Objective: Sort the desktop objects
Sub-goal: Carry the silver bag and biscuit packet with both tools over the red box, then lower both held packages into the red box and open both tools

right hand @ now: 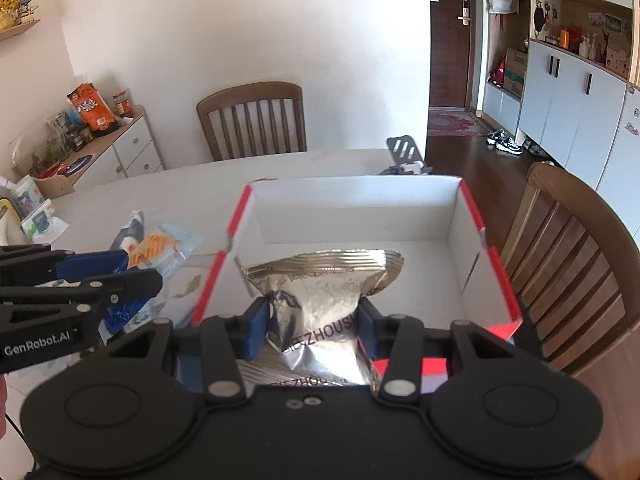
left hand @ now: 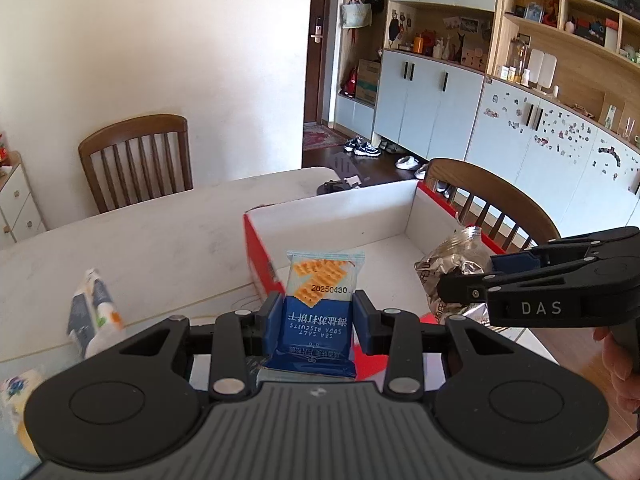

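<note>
Left gripper (left hand: pixel 316 316) is holding a soda biscuit packet (left hand: pixel 320 304) between its blue pads (left hand: pixel 270 318); the jaws are pinched narrowly on the packet's dark blue lower half. The packet is standing with its long axis running away from the camera, its light blue crimped end pointing toward the far side, and its printed text reading upside down in the left wrist view. It is hanging above the near left corner of the red and white cardboard box (left hand: pixel 400 210), over the red wall.

Right gripper (right hand: pixel 310 326) is holding a silver foil snack bag (right hand: pixel 320 292); the jaws are standing at a medium width, pressing on the bag's crumpled lower part. The bag's long axis is pointing away from the camera, its wide crimped end fanning out at the far end, above the white floor of the box (right hand: pixel 360 204) near its near wall.

The box is sitting open on the pale surface (left hand: pixel 160 232), its interior showing nothing but the shadow of the bag. To the left of the box, several small packets (right hand: pixel 160 248) are lying on the surface, partly blurred. Two wooden chairs (right hand: pixel 252 120) are standing at the far and right sides of the surface.
</note>
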`<action>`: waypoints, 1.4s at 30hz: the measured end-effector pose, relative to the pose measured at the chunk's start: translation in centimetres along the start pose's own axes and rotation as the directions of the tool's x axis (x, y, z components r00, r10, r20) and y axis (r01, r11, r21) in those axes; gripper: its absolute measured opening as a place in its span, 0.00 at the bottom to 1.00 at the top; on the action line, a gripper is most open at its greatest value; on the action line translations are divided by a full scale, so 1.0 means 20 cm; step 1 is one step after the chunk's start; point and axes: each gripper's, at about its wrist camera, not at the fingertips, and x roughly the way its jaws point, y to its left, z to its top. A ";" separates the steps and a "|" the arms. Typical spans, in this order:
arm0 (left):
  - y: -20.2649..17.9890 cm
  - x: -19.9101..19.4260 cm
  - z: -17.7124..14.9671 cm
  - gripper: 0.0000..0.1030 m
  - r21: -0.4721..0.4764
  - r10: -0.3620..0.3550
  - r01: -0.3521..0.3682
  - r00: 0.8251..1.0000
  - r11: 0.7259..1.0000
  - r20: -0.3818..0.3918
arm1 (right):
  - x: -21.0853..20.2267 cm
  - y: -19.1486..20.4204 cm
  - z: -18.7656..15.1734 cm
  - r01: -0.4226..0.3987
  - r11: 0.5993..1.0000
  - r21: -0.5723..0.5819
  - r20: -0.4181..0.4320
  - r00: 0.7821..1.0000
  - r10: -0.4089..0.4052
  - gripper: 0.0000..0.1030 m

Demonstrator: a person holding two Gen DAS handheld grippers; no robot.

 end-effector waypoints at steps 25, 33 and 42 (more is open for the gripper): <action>-0.11 0.65 0.23 0.34 0.064 -0.032 0.044 0.983 0.997 -0.180 | 0.37 -0.33 0.14 0.019 0.999 -0.027 -0.095 0.995 -0.022 0.44; -0.13 0.83 0.23 0.35 0.123 -0.005 0.038 0.968 0.992 -0.252 | 0.54 -0.32 0.13 0.014 0.994 -0.109 -0.164 0.986 -0.032 0.44; -0.14 0.99 0.21 0.35 0.169 0.017 0.042 0.943 0.985 -0.334 | 0.69 -0.32 0.11 -0.005 0.984 -0.177 -0.233 0.972 -0.037 0.44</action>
